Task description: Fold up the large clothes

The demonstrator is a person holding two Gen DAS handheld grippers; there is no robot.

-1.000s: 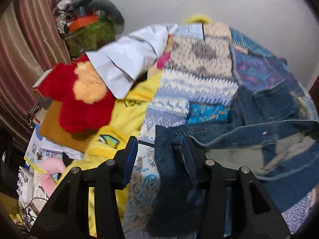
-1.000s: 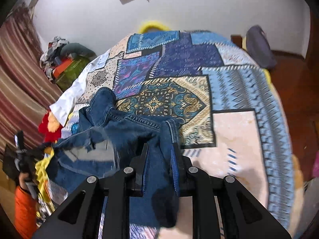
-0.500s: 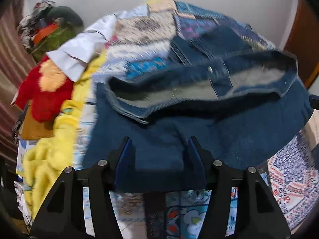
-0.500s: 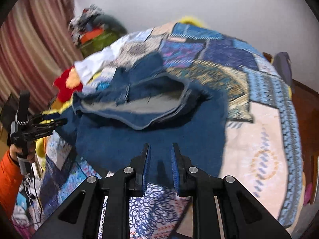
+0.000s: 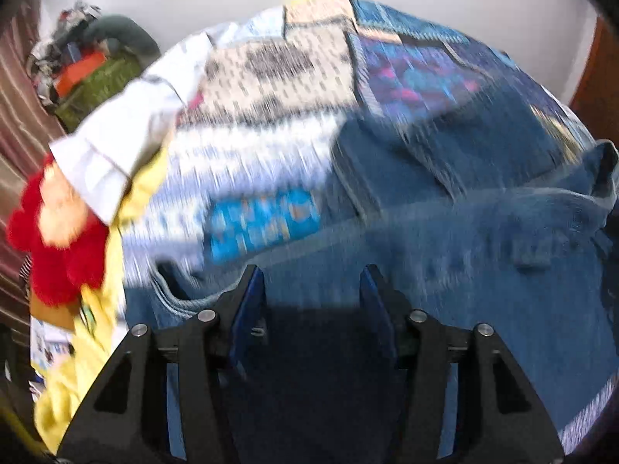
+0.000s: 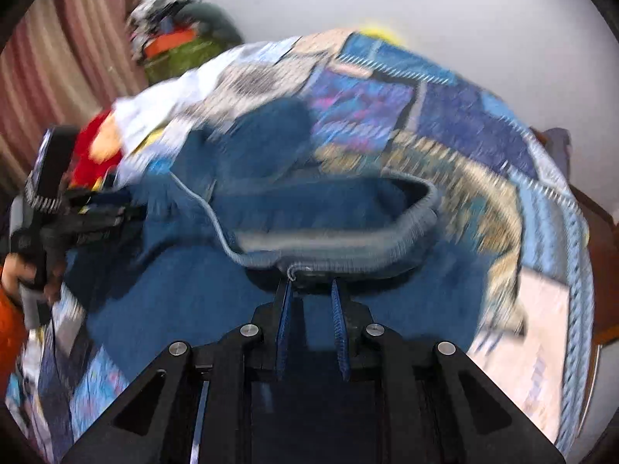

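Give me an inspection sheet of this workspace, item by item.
Surface: bed under patchwork bedspread.
Job's things: denim garment spread across the bed.
Clutter: white shirt, red plush toy, yellow cloth at bed edge.
Grippers: left gripper jaws closing, denim between them; right gripper shut on the denim edge.
Cables: nothing seen clearly.
Surroundings: white wall, striped curtain, heap of things in corner.

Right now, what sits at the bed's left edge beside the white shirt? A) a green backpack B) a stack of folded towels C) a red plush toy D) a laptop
C: a red plush toy with a pale orange patch lies against the white shirt at the left edge of the patchwork bedspread, left of the denim jacket.
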